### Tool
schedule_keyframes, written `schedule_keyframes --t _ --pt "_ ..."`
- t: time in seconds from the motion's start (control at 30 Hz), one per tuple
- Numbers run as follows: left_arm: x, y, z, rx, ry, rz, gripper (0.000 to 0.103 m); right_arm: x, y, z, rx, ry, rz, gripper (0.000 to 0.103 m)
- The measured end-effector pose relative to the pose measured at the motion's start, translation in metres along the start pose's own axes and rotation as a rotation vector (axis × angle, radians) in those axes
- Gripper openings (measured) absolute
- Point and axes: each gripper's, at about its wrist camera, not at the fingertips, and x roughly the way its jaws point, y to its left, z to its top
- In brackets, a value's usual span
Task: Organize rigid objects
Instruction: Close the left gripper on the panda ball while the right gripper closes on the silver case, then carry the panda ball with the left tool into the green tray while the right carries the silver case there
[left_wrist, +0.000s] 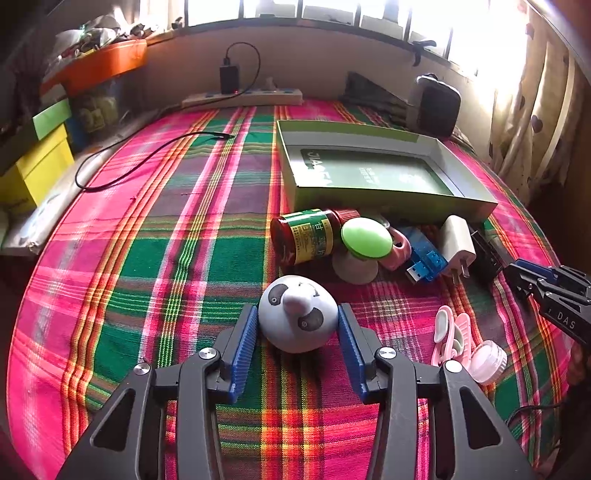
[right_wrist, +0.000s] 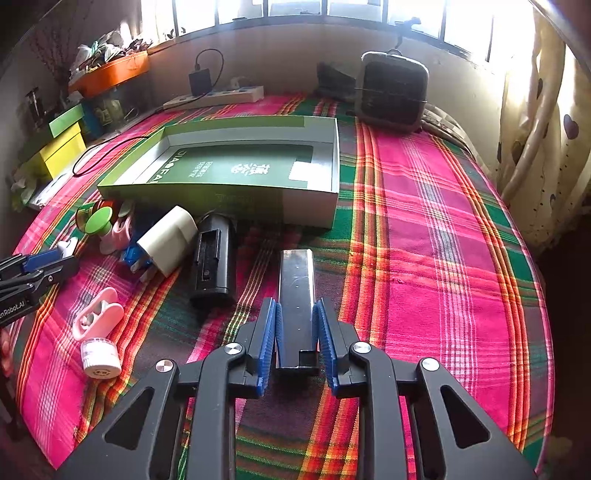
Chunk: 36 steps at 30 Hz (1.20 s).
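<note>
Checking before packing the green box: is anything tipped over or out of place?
Yes: the red bottle lies on its side against the green box, which has nothing loose inside it; the small items are on the cloth.

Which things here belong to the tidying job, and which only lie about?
Job: green box, panda egg toy between the left tool's pads, dark metal bar in the right tool, white charger.
Lying about: power strip, yellow box.
</note>
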Motion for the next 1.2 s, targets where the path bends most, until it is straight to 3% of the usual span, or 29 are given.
schedule_keyframes --t 0.6,1.2 --pt "-0.020 -0.003 0.013 0.014 -0.042 -0.010 0.043 -0.015 0.002 0.008 0.017 -0.038 0.011 0.024" --pt "-0.009 -0.019 0.080 0.072 -0.078 -0.040 0.043 -0.016 0.003 0.060 0.021 -0.086 0.034 0.024"
